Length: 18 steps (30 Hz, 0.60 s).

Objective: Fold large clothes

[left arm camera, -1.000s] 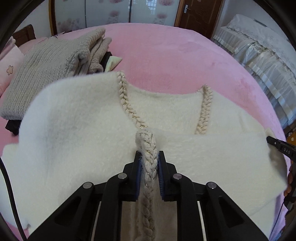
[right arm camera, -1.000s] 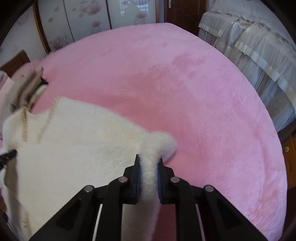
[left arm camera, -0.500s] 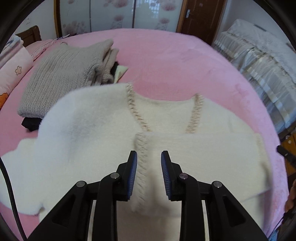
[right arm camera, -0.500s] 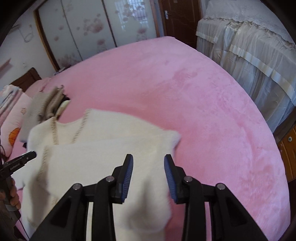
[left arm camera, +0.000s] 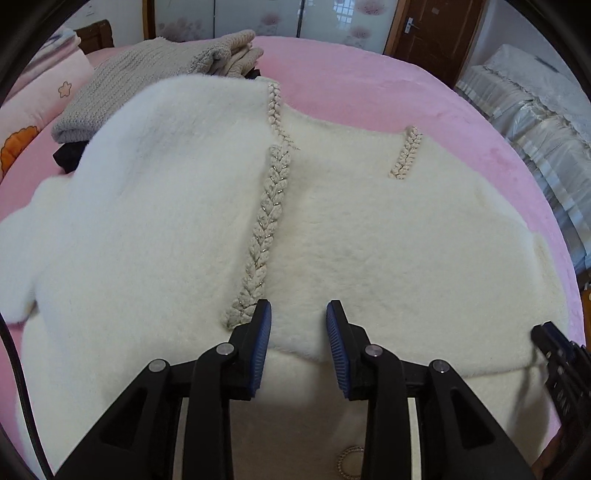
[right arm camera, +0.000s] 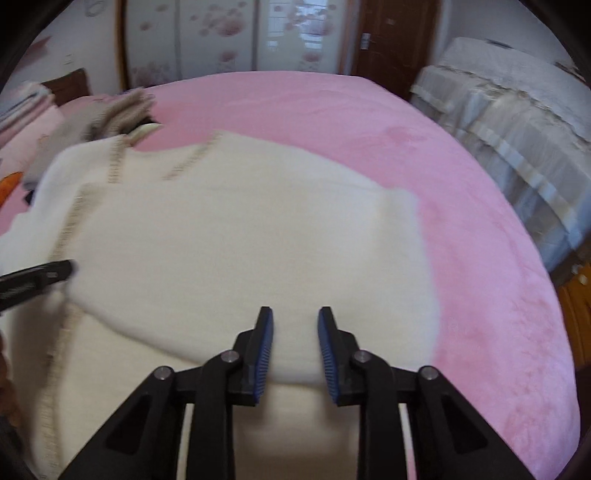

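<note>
A white fluffy cardigan (left arm camera: 369, 240) lies spread on the pink bedspread (left arm camera: 369, 96), its right half folded over the middle. A beige braided trim (left arm camera: 266, 221) runs down its front. My left gripper (left arm camera: 298, 321) hovers over the near edge of the folded part, just right of the trim's lower end; its jaws are opening and grip nothing. In the right wrist view the cardigan (right arm camera: 240, 258) is blurred. My right gripper (right arm camera: 294, 325) is above its near right part, jaws closing with no cloth pinched. Each gripper shows at the other view's edge: right gripper (left arm camera: 554, 354), left gripper (right arm camera: 33, 277).
A stack of folded grey knitwear (left arm camera: 147, 70) sits at the back left, beside a pink pillow (left arm camera: 33, 110). A second bed with a pale cover (left arm camera: 535, 110) stands to the right. A brown door (left arm camera: 432, 33) and sliding wardrobe panels are behind.
The left gripper let go of the braided trim and the right let go of the fluffy edge. Both drew back toward the near edge, and the folded panel now lies flat.
</note>
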Motion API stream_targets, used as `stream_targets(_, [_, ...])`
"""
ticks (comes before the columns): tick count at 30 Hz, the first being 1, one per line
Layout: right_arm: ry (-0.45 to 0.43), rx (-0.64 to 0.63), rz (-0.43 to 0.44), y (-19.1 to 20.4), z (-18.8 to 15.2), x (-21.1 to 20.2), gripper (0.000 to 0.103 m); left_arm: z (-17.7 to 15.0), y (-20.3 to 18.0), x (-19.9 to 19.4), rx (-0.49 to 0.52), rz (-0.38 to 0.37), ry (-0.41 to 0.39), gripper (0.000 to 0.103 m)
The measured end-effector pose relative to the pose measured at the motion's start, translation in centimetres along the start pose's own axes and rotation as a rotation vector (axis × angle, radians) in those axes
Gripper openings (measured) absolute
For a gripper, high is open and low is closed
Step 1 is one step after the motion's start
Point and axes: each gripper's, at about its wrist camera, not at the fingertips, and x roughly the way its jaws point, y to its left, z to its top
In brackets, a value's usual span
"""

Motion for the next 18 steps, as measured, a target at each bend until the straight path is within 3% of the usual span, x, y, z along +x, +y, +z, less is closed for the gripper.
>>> stream_targets(1, [0.001,0.027,-0.035,-1.6,-0.3,0.2,0.014,0.0,-0.1,0.1,0.009,0.004,0.003,0.031])
stream_targets(2, [0.008,0.065,-0.034,-3.3,-0.6,0.5,0.001,0.0,-0.2,0.1,0.012,0.006,0.005,0.031])
stream_targets(5, [0.035,0.142,0.061,-6.3,-1.1,1.1,0.000,-0.2,-0.5,0.3,0.026,0.021,0.000,0.031])
stream_targets(14, [0.030,0.157,0.012,-5.0,-1.2,0.9,0.000,-0.2,-1.0,0.2,0.045,0.028,0.005,0.034])
stream_targets(17, [0.046,0.185,0.036,-5.0,-1.1,0.1,0.003,0.0,-1.3,-0.7,0.038,-0.011,0.038,0.059])
stream_targets(18, [0.052,0.199,0.044,-5.1,-1.1,-0.3,0.003,-0.1,-1.5,-1.3,0.031,-0.019,0.040,0.072])
